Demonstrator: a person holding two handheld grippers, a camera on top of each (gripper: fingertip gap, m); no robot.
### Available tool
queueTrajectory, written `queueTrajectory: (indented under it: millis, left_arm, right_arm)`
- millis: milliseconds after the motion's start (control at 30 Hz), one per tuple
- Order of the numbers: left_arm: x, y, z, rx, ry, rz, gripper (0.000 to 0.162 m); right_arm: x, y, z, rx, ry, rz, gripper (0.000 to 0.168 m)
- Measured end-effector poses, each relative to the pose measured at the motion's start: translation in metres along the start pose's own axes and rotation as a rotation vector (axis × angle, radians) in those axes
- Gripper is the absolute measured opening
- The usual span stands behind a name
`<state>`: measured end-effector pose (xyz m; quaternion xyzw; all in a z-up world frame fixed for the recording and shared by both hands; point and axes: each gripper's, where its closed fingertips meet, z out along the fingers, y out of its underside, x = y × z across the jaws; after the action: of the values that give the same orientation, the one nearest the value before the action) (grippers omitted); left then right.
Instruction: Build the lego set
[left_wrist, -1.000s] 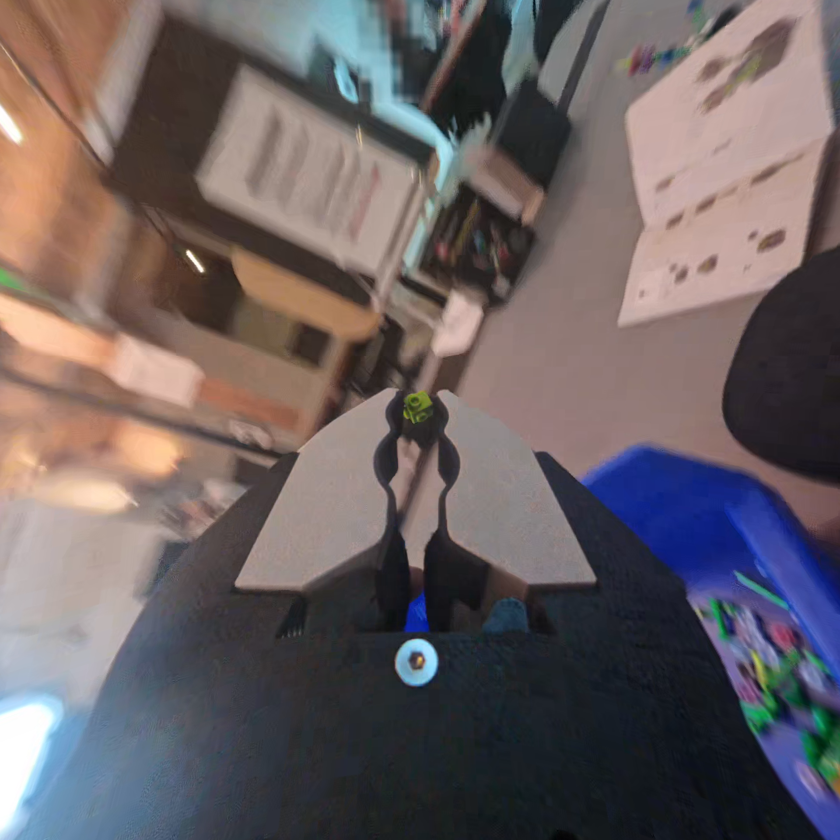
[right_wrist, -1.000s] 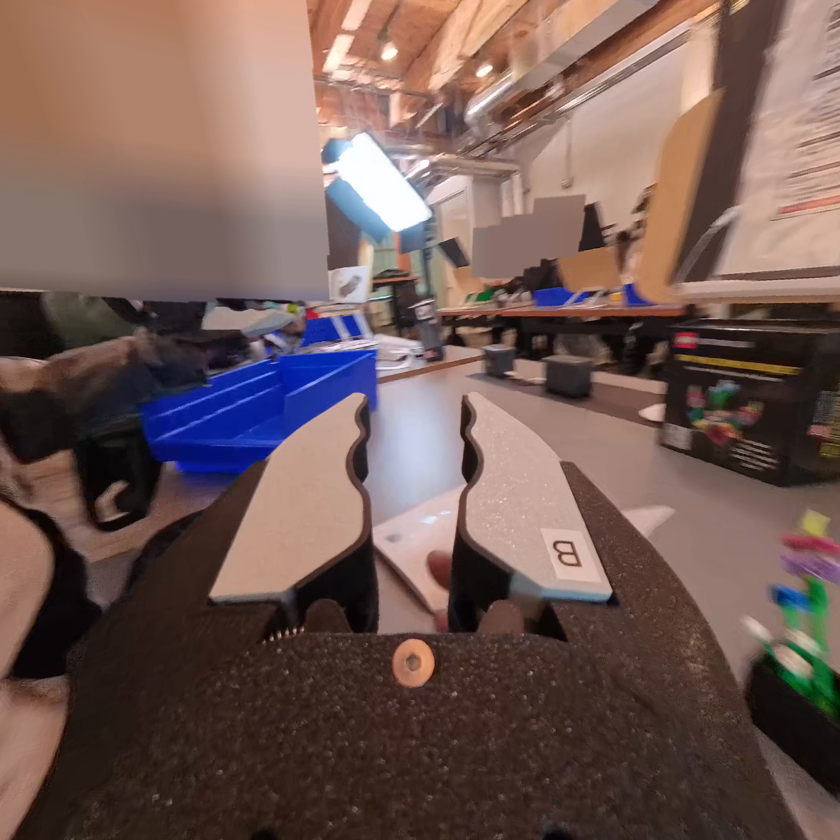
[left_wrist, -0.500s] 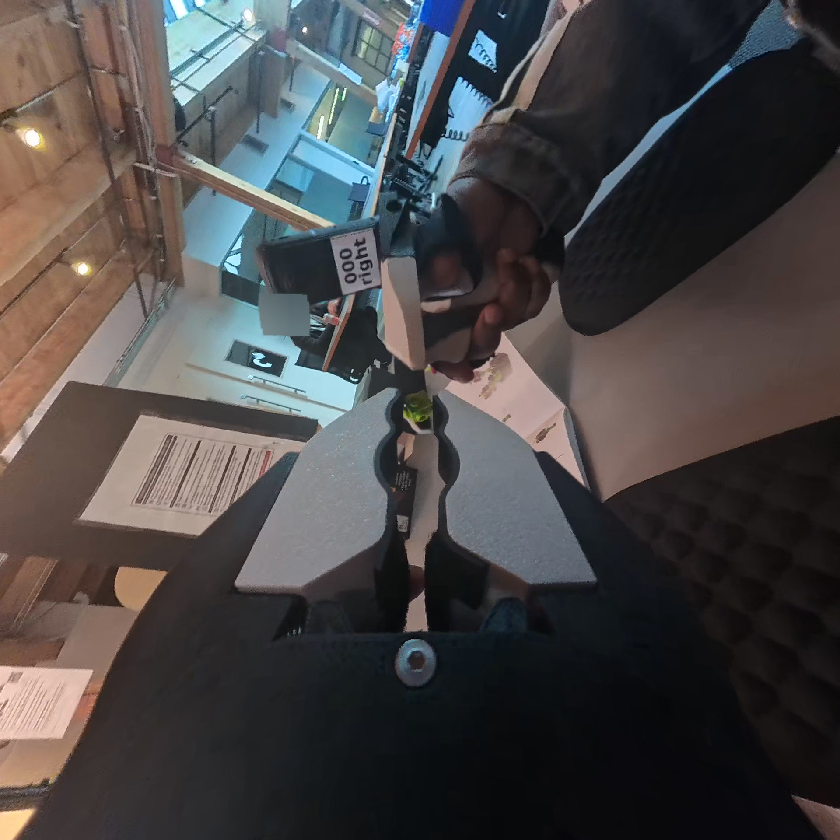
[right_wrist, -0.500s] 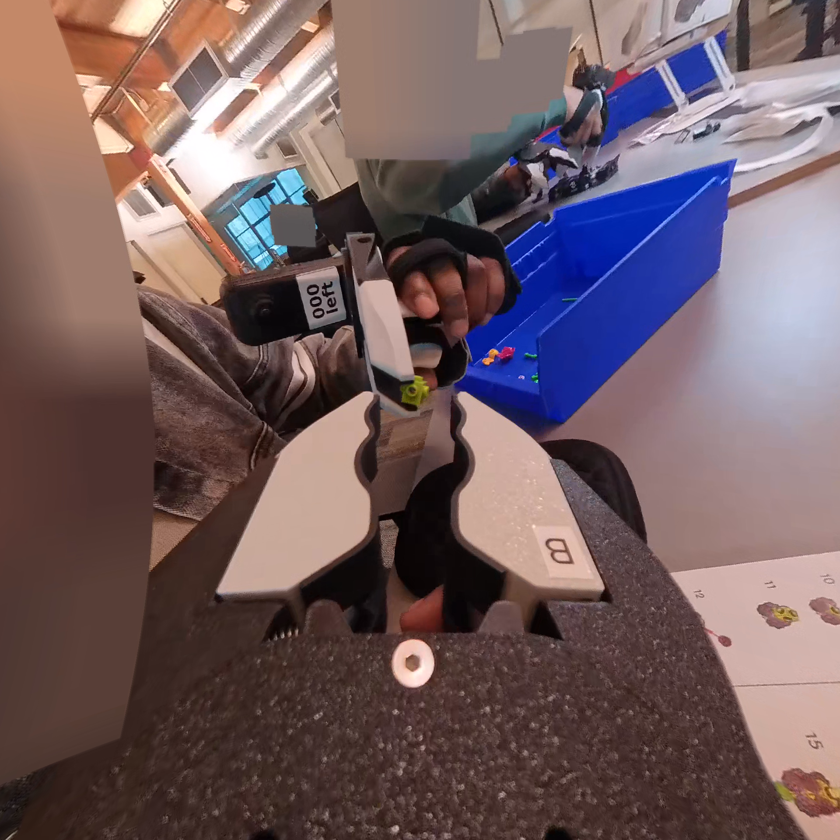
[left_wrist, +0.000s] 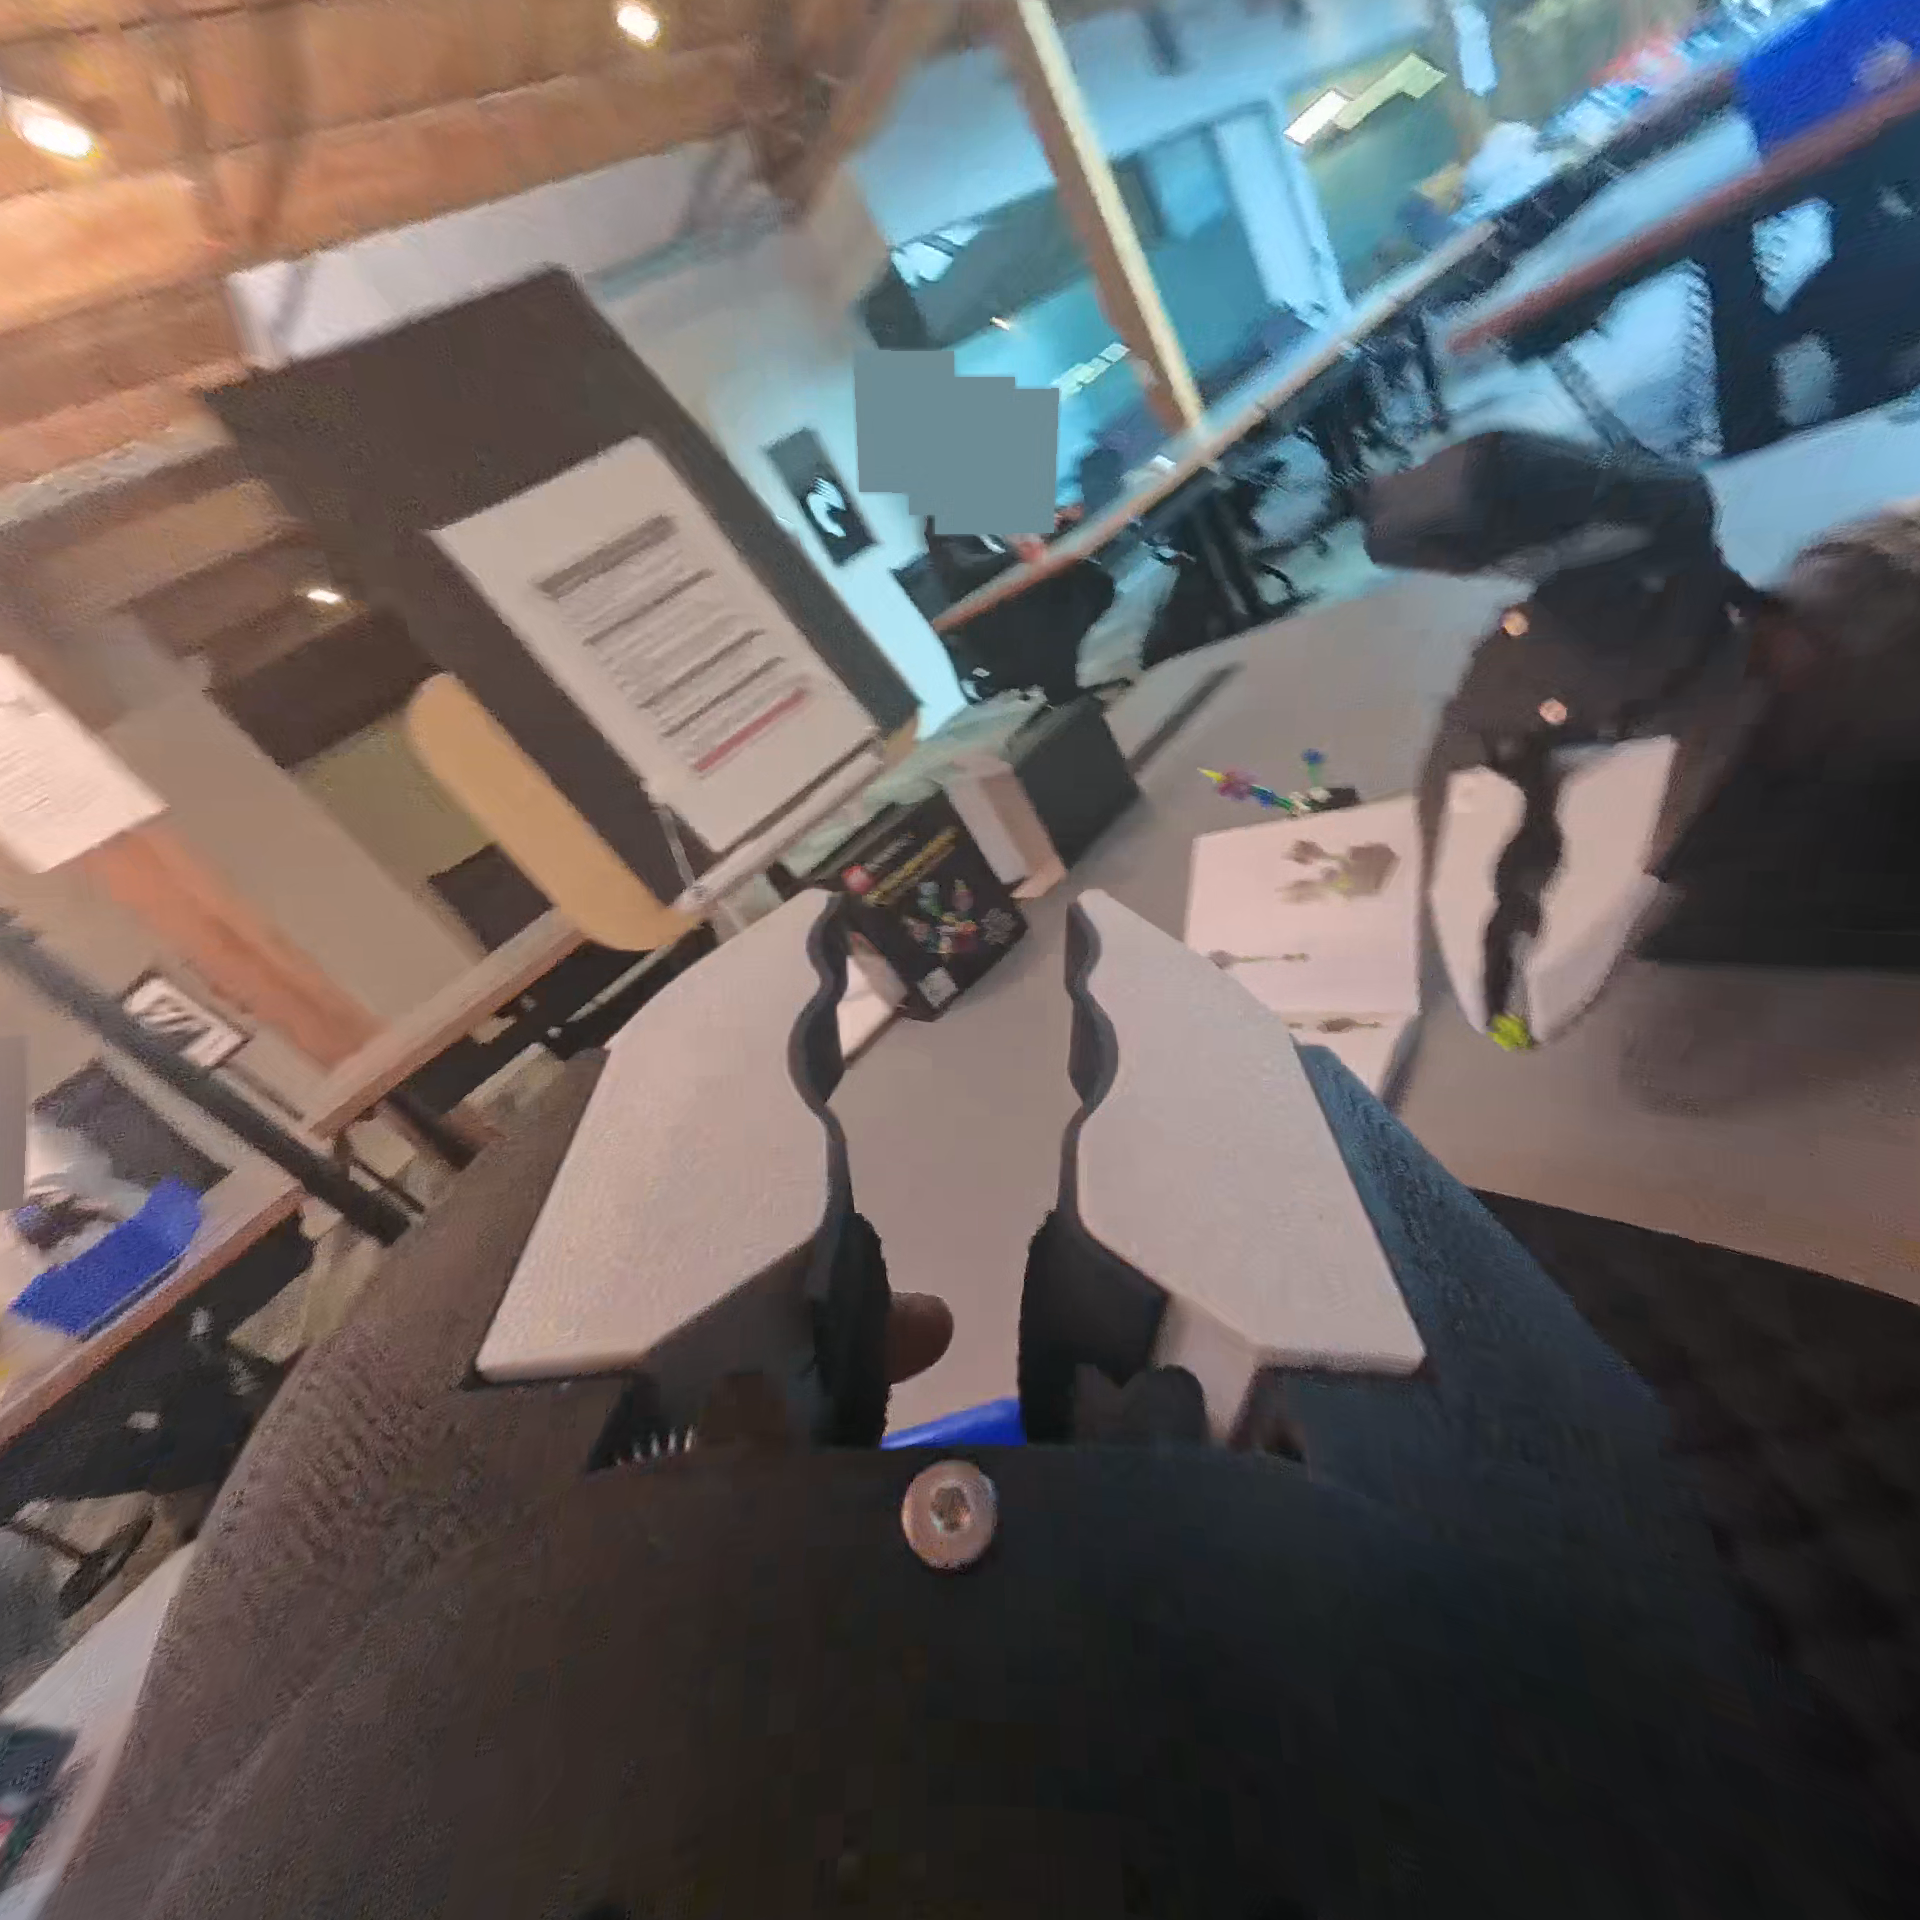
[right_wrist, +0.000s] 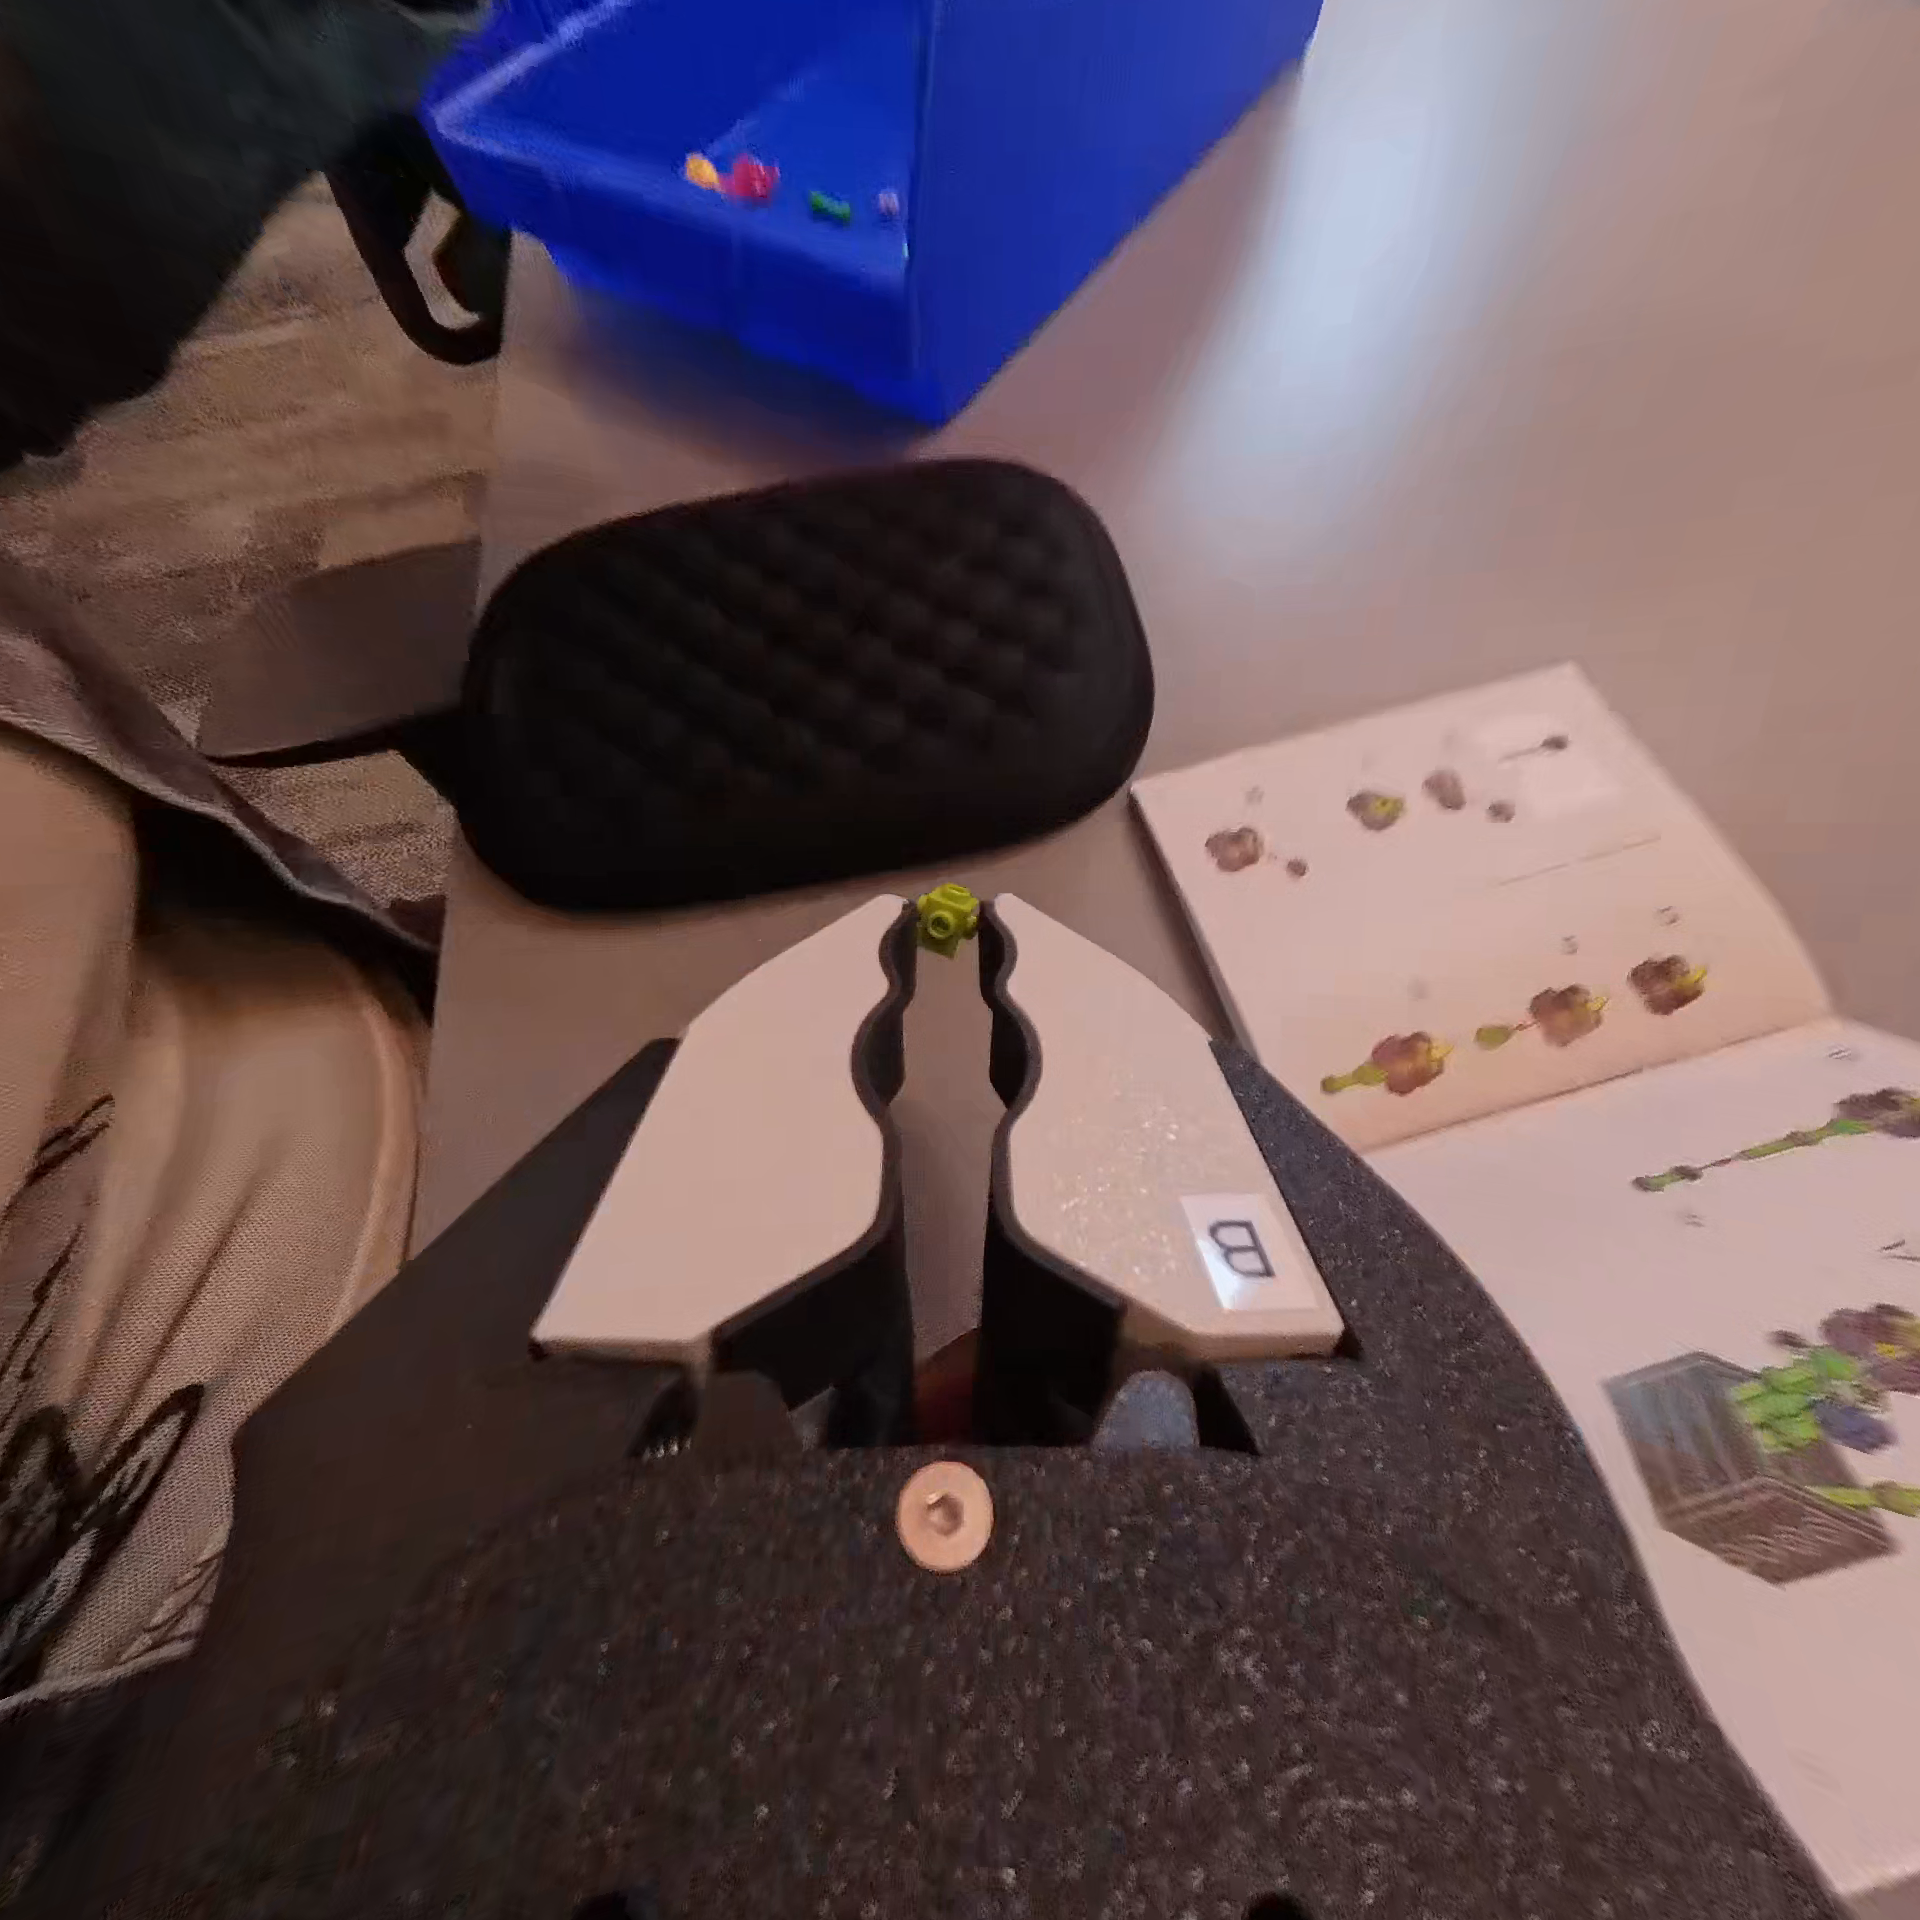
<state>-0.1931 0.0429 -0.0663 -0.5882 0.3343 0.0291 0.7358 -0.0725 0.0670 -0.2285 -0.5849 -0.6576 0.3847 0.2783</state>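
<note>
My right gripper (right_wrist: 945, 916) is shut on a small lime green lego piece (right_wrist: 945, 922), held at its fingertips above the grey table. In the left wrist view the right gripper (left_wrist: 1507, 1023) shows at the right, pointing down with the lime piece (left_wrist: 1509, 1029) at its tip. My left gripper (left_wrist: 948, 920) is open and empty, raised over the table. The open instruction booklet (right_wrist: 1475, 935) lies to the right of the right gripper. A partly built flower model (left_wrist: 1273, 792) stands far back on the table.
A black quilted pad (right_wrist: 800, 686) lies just ahead of the right gripper. A blue bin (right_wrist: 831, 197) with loose pieces stands beyond it. The black lego box (left_wrist: 935, 925) stands ahead of the left gripper. A person's clothing (right_wrist: 156, 935) fills the left. Tip to tip, the grippers are about 20 centimetres apart.
The lime piece passed from my left gripper to my right. The left gripper opened and swung away; the right gripper shut on the piece and tilted down toward the table.
</note>
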Motion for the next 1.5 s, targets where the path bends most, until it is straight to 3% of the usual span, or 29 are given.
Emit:
queueTrajectory:
  millis: [167, 467, 1167, 1300, 1500]
  left_arm:
    - [-0.011, 0.011, -0.018, -0.049, -0.112, 0.037, 0.039]
    - [-0.011, 0.023, -0.016, -0.056, -0.097, 0.005, 0.039]
    - [-0.009, 0.034, -0.019, -0.104, -0.090, 0.007, 0.039]
    - [-0.021, 0.038, -0.035, -0.227, -0.072, 0.040, 0.042]
    - [-0.047, 0.090, -0.087, -0.637, 0.059, -0.079, 0.049]
  right_arm:
    - [0.005, 0.012, 0.015, -0.090, 0.031, -0.036, 0.011]
    - [0.005, 0.031, 0.025, -0.243, 0.076, -0.103, 0.012]
    - [0.002, 0.042, 0.010, -0.268, 0.145, -0.094, 0.015]
    - [0.006, 0.036, 0.005, -0.222, 0.174, -0.101, 0.019]
    - [0.022, 0.002, -0.019, 0.104, 0.211, -0.040, 0.041]
